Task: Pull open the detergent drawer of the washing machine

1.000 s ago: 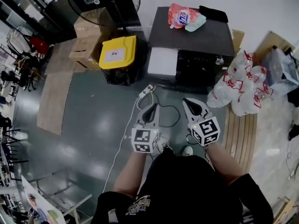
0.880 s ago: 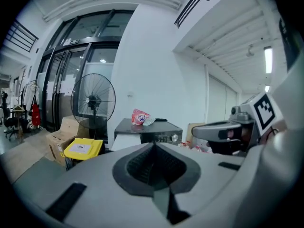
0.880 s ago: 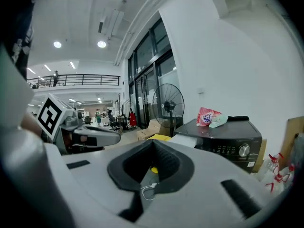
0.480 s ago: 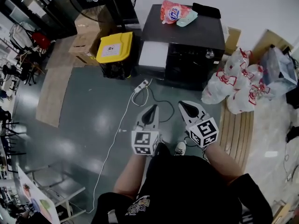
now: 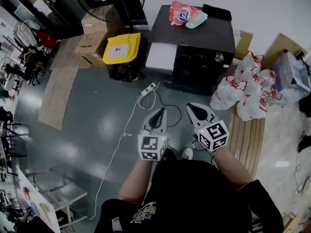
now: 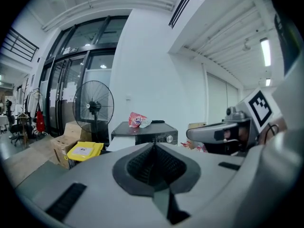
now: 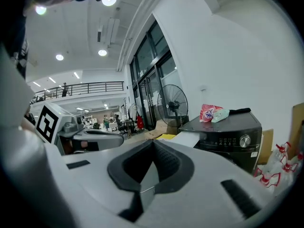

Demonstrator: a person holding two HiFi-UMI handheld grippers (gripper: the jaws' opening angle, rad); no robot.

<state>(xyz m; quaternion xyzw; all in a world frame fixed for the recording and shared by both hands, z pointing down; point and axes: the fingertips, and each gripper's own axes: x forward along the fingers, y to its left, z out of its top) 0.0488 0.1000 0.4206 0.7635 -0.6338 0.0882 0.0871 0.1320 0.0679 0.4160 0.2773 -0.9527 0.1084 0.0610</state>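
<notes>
My left tool (image 5: 160,111) & right tool (image 5: 191,107) are both closed w/ nothing held, the washing machine (image 5: 194,33) stands well ahead of them, its white detergent drawer (image 5: 160,57) seems pulled out already, so either approach or finish, I think.

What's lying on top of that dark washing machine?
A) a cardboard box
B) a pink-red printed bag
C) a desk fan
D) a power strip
B: in the head view a pink-red printed bag lies at the back of the washing machine top, with a pale green item right beside it.
</notes>
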